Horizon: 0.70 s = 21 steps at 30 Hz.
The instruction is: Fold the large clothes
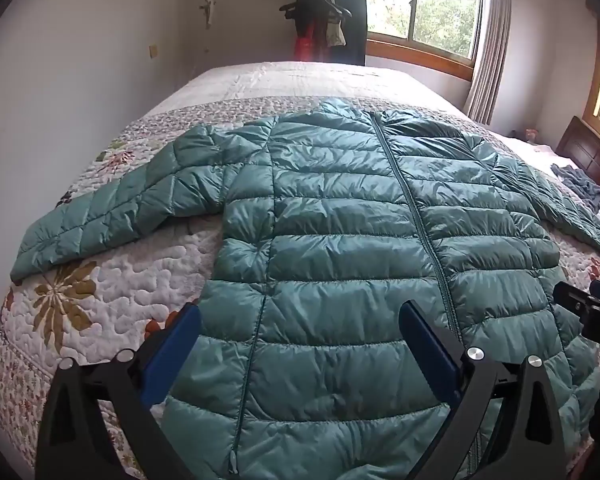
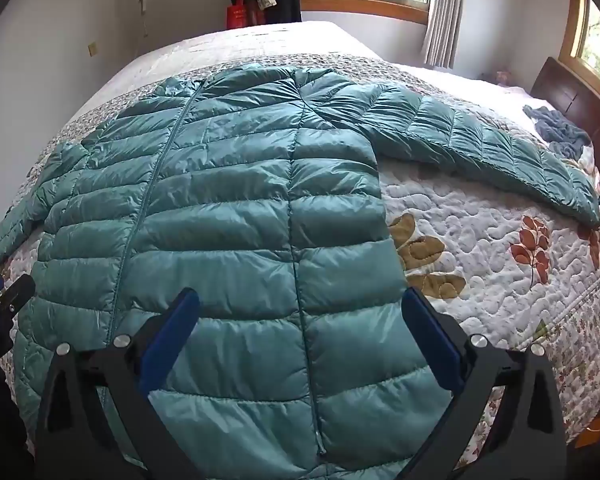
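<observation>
Left gripper and right gripper both spread wide, empty, poised over the hem of the jacket, spread flat and zipped on the quilt. Probably light, puffy, slick; best pinched at hem corners or cuffs. Nothing obstructing; grey cloth well apart near the headboard.

The puffer jacket covers the near middle of the bed. Bare quilt lies open under both spread sleeves toward the near corners; crumpled blue clothes crowd the headboard edge.
</observation>
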Motion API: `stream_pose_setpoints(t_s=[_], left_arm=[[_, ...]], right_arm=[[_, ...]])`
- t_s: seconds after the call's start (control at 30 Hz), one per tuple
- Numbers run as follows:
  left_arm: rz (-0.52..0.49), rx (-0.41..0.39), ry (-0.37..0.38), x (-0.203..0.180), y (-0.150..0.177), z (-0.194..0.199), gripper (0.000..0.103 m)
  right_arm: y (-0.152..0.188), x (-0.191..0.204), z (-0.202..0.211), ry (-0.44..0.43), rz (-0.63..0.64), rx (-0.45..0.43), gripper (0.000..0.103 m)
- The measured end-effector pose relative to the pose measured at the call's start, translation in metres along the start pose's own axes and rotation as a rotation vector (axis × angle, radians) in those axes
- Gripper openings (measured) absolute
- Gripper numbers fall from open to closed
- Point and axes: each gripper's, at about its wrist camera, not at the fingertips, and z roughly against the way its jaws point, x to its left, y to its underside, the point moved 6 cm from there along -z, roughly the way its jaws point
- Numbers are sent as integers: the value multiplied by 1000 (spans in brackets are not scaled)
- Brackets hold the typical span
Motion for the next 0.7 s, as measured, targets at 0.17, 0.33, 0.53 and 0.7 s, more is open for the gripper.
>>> stream_pose_setpoints(t_s=[0.17,0.33,0.53,0.7], left_arm=[[-3,-3,-11,1,-1,-1,99],[-5,-4,-11,0,0,1,99],[-13,-7,-19,-1,-1,-2,99],[-14,-7,-22,-1,-1,-2,99]], right_arm=[[1,-2,2,-15,-9,-11,100],[-3,-2,1,-10,-2,-11,100],[-4,3,0,-7,-3,-10,100],[-4,2,0,-10,-7,-10,100]])
